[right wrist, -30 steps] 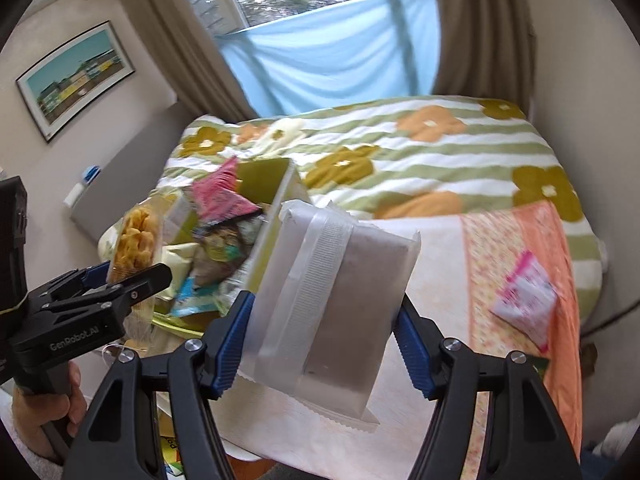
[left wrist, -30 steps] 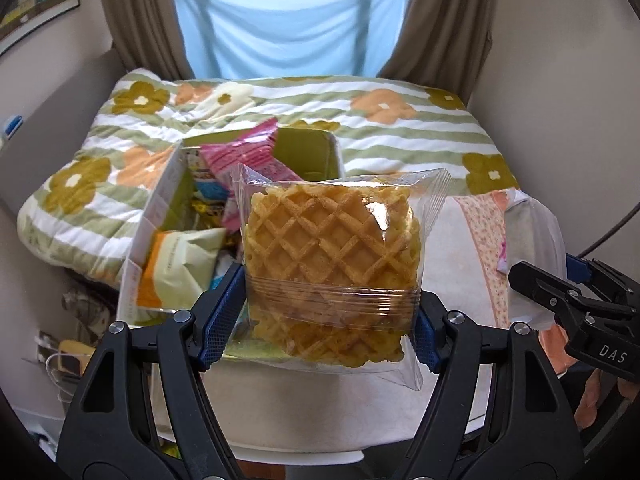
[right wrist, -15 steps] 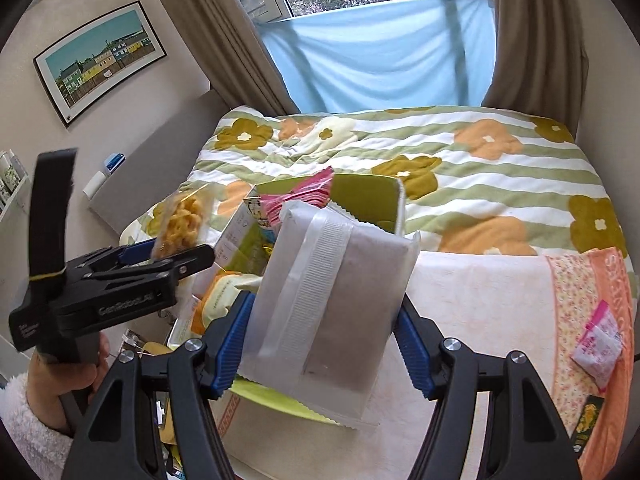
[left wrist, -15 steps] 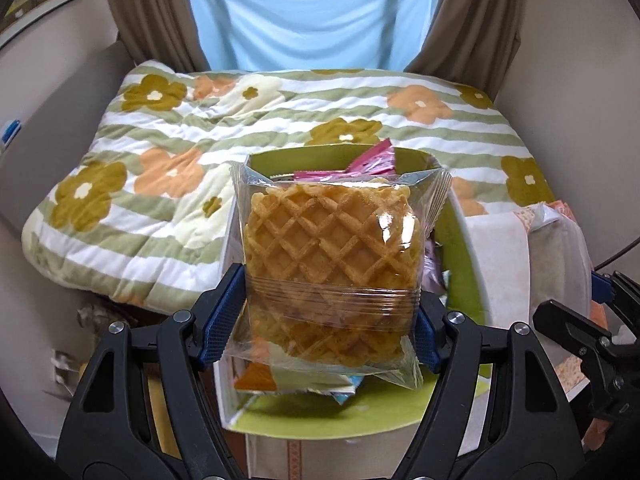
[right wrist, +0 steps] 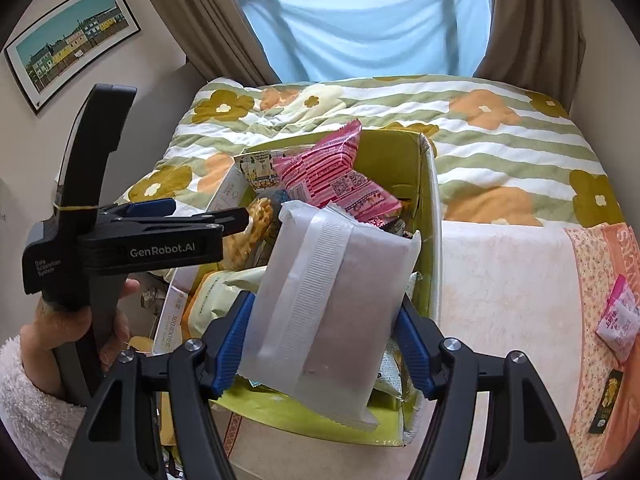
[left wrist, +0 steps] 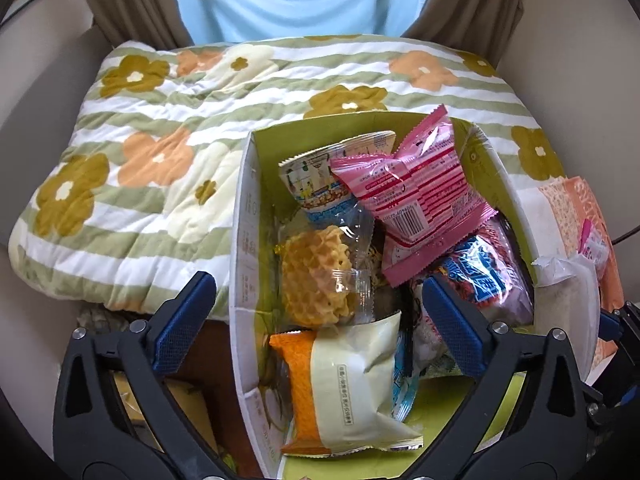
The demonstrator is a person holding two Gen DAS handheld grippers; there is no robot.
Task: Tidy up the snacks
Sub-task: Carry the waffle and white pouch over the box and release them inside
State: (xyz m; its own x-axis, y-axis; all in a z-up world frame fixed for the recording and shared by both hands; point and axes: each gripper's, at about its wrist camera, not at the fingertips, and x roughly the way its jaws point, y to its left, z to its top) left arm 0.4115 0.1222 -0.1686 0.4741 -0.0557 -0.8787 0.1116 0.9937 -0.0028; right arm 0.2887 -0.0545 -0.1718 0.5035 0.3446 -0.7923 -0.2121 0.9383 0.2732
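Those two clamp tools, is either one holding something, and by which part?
The right gripper pinches a frosted white snack packet by its two long side edges, near its lower end. The left gripper is open, holding nothing.

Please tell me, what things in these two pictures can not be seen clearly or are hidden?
- Right wrist view: the white packet held in the right gripper hides the box middle and front contents.
- Left wrist view: the box floor is buried under snacks; the orange-and-cream packet print is too small to read.
- Left wrist view: the left gripper body is cut off by the bottom edge.
- Right wrist view: the dark sachet label is too small.
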